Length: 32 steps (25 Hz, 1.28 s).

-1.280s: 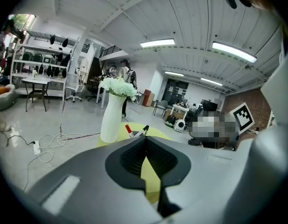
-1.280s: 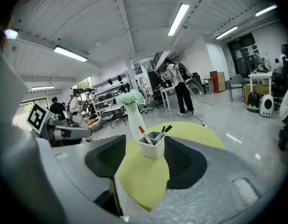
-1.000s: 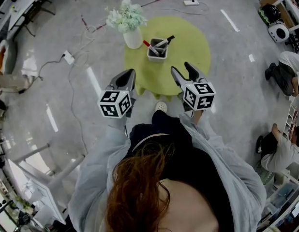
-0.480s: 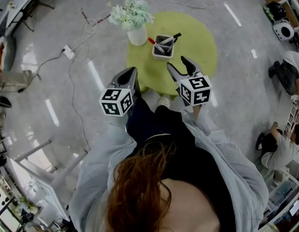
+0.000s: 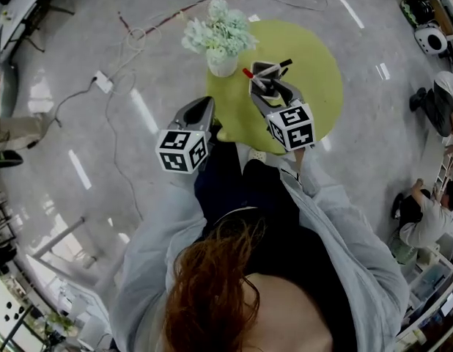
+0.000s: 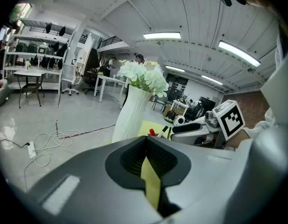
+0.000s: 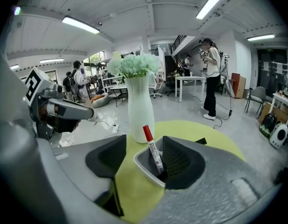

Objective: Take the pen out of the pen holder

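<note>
Looking down in your head view, you see the holder (image 5: 264,81), a small grey square cup, sitting on the round yellow-green table (image 5: 318,64) in the upper middle of the frame. It stands just right of the white vase (image 5: 222,65) of pale flowers (image 5: 221,31).

The pen (image 5: 250,74) stands in the holder. It has a white barrel with dark print and a red cap, and it leans toward the upper left with the cap well above the rim. A black-capped pen (image 5: 284,64) pokes out of the holder toward the upper right.

Your right gripper (image 5: 273,94) is at the holder's lower edge with its jaws spread wide. In the right gripper view, near frame centre, the pen (image 7: 152,152) rises between those parted jaws, nearer the right one. Neither jaw presses on it. The holder (image 7: 143,164) lies partly behind the right jaw, and the vase (image 7: 140,110) stands just beyond on the table (image 7: 204,127).

Your left gripper (image 5: 205,105) hangs at the table's lower-left edge, apart from the holder. In the left gripper view its jaws (image 6: 146,146) are pressed together with nothing between them. Only a thin sliver of yellow-green shows below where they meet. Past them the vase (image 6: 129,118) fills the centre, and the red cap (image 6: 152,132) peeks out beside your right gripper (image 6: 196,128) at middle right.
</note>
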### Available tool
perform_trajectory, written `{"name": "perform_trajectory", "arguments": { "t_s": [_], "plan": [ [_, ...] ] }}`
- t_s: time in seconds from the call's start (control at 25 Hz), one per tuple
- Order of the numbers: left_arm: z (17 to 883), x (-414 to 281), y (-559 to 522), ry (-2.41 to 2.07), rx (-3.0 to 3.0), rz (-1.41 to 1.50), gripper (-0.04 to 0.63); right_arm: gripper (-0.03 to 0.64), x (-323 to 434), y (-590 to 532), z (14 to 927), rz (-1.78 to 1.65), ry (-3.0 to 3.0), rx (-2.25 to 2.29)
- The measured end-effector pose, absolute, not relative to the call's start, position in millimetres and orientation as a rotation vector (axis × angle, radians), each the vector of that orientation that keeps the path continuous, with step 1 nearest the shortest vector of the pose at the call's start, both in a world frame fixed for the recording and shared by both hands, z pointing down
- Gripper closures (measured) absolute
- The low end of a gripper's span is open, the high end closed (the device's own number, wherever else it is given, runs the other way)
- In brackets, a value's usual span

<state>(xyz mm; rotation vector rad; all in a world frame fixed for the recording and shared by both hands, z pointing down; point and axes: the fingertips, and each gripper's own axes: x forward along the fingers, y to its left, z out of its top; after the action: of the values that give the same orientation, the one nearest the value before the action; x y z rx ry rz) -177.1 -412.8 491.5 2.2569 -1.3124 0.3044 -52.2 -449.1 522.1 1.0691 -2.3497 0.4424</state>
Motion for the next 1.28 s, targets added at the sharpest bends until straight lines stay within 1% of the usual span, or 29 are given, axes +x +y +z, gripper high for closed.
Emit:
{"name": "perform_trajectory", "arguments": {
  "t_s": [0.04,0.28,0.4,0.52,0.64,0.76,1.28],
  "plan": [
    [493,-180,-417,-1.307,2.257,0.306,0.578,0.381,-57,-455,525,0.431,-2.338,1.06],
    [504,-199,-430,-1.28,2.237,0.336,0.578,0.385,-81,-475,545,0.365,-2.253,0.982],
    [509,-207,-434,-1.277,2.23,0.346,0.578,0.407,-88,-485,553,0.326,-2.214,0.956],
    [513,-212,-438,-1.28,2.204,0.324,0.578,0.442,-88,-491,560,0.267,-2.149,0.932],
    [516,-214,-441,-1.28,2.188,0.304,0.578,0.511,-88,-497,563,0.23,-2.119,0.947],
    [520,-215,-442,-1.284,2.191,0.323,0.578,0.54,-89,-499,568,0.22,-2.117,0.952],
    [512,-199,-434,-1.303,2.204,0.318,0.578,0.546,-76,-492,544,0.235,-2.21,0.997]
  ]
}}
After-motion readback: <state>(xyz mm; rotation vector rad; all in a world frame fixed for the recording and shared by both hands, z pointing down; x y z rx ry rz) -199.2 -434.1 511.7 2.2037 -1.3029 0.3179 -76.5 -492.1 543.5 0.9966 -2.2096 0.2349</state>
